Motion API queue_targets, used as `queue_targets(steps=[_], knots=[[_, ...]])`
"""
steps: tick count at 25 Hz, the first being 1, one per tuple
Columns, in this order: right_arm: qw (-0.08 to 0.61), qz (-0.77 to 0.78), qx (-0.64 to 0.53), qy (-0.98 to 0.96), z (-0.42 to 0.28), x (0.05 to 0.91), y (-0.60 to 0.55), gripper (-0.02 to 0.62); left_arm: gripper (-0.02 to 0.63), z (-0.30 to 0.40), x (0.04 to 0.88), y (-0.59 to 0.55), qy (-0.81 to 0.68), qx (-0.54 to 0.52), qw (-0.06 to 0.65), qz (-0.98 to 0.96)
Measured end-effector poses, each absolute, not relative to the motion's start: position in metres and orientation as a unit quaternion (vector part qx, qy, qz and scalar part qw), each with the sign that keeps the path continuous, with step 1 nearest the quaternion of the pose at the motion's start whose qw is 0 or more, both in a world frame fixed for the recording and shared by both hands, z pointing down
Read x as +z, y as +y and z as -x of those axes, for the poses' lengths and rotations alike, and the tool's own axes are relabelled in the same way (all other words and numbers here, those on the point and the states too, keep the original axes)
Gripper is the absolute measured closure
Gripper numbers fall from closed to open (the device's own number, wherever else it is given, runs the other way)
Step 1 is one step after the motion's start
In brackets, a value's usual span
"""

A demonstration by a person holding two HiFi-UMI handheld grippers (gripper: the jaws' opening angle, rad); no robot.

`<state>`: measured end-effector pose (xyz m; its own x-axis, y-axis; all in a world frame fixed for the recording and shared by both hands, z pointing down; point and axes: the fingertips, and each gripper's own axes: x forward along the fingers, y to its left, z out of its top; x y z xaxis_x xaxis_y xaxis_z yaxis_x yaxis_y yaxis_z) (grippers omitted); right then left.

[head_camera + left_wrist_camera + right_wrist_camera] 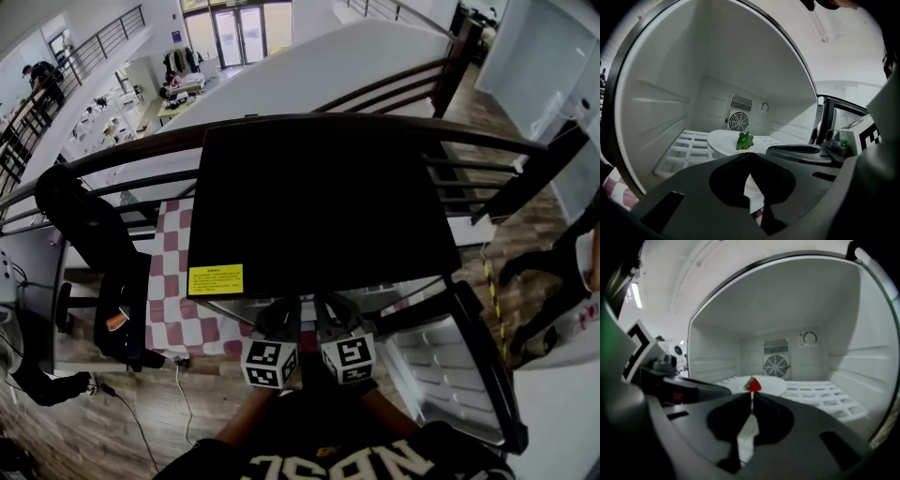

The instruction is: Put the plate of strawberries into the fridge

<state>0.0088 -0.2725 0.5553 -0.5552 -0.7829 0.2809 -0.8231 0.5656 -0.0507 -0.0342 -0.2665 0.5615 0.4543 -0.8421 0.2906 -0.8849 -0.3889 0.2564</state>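
The plate (723, 140) with one strawberry (745, 141) on it sits inside the fridge (319, 206), on the white wire shelf (689, 147) toward the back, in front of the round fan (775, 365) in the rear wall. The left gripper (749, 157) and the right gripper (751, 397) are side by side at the fridge's open front, each with its jaws pressed together and nothing between them (the strawberry only shows beyond their tips, apart from them). The fridge door (459, 366) stands open on the right, and a red-and-white checked cloth (173, 281) lies left of the fridge
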Motion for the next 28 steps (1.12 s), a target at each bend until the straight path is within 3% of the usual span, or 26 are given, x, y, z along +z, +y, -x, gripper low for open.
queue_targets(steps=[14,28], knots=[[0.117,-0.468,0.096,-0.871,-0.006,0.555,-0.277,0.565,0.586,0.033,0.561,-0.269,-0.515,0.047,0.206,-0.831],[0.061,-0.499,0.096,-0.859,-0.017,0.521,-0.177,0.565,0.586,0.042,0.518,-0.179,-0.498,0.014,0.139,-0.856]])
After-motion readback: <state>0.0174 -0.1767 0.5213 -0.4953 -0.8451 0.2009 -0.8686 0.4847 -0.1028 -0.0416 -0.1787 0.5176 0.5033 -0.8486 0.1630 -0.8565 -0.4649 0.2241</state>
